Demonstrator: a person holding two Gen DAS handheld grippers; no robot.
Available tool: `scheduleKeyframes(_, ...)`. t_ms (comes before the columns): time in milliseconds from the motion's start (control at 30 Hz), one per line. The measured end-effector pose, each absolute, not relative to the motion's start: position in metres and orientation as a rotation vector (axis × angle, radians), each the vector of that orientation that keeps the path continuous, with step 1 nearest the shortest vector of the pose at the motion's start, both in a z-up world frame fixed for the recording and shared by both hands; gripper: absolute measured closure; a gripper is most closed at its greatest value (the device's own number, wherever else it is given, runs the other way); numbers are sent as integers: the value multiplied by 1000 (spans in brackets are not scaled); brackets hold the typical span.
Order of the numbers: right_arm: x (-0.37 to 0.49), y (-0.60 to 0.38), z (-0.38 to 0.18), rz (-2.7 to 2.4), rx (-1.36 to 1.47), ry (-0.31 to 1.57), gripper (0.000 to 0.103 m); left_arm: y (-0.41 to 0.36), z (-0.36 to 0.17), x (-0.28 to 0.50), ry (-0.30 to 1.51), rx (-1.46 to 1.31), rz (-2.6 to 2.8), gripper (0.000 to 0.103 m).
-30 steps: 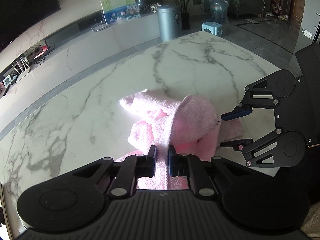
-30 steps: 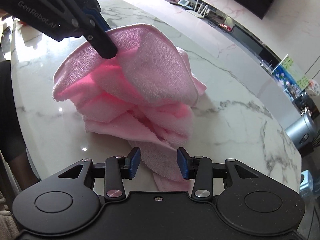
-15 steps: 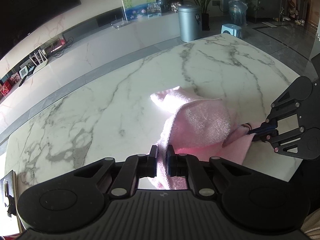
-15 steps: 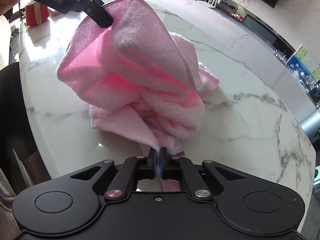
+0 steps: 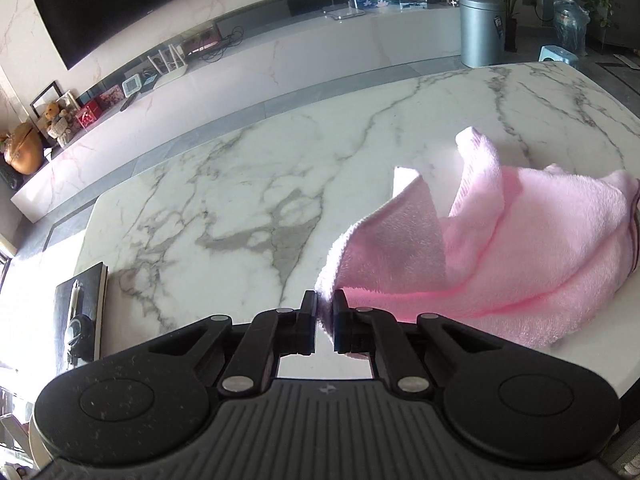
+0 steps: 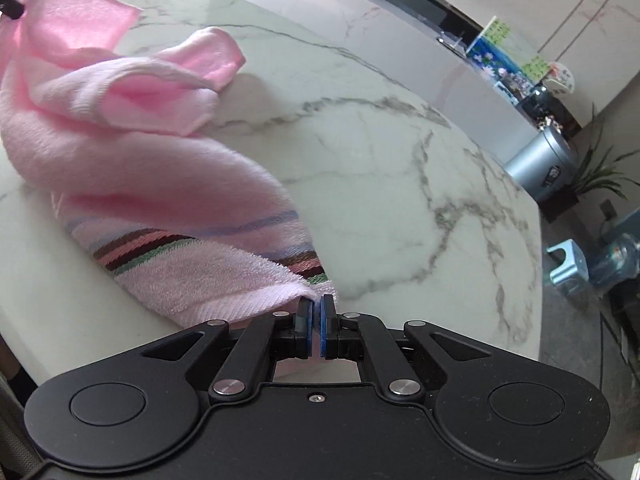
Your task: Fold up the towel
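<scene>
A pink towel (image 5: 512, 248) with a striped band hangs stretched between my two grippers above the white marble table (image 5: 240, 184). My left gripper (image 5: 324, 312) is shut on one corner of it. My right gripper (image 6: 316, 314) is shut on another corner, next to the striped band (image 6: 168, 246). In the right wrist view the towel (image 6: 120, 148) runs away to the upper left, where the tip of the left gripper (image 6: 10, 8) pinches it. Loose folds sag in the middle and touch the table.
A dark notebook with a pen (image 5: 78, 316) lies at the table's left edge. A long marble sideboard (image 5: 280, 52) with clutter runs behind the table. A grey bin (image 5: 480, 28), a blue stool (image 6: 568, 266) and a water bottle stand on the floor beyond.
My right gripper closed on a towel corner. Both grippers then pulled apart, left gripper to the left, and the bunched towel has stretched out between them.
</scene>
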State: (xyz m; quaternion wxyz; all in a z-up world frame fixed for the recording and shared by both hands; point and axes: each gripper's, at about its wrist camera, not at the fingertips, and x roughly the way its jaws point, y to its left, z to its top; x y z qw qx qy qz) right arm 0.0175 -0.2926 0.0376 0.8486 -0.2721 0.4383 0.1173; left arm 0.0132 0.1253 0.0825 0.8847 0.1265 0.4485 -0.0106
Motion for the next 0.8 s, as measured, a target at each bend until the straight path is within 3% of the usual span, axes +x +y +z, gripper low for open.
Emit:
scheduleKeyframes(367,45,-319,45,102,-586,916,101,137,57,-5,1020,233,-13,99)
scheduleKeyframes(467,46,-314,42,85,-620,913,93,138,52,-5,1028,230,1,94)
scheduleKeyframes(533,47,-314,42,71,-638,914,67,142,50,-5,1027,231,17,92)
scheduleKeyframes(633,45,-318,44,86,-642,922,64,149,49,-5,1032,231,35,88)
scheduleKeyframes(800,35,-325,56,141,-575,938,64,154,50,-7,1044,241,49,69)
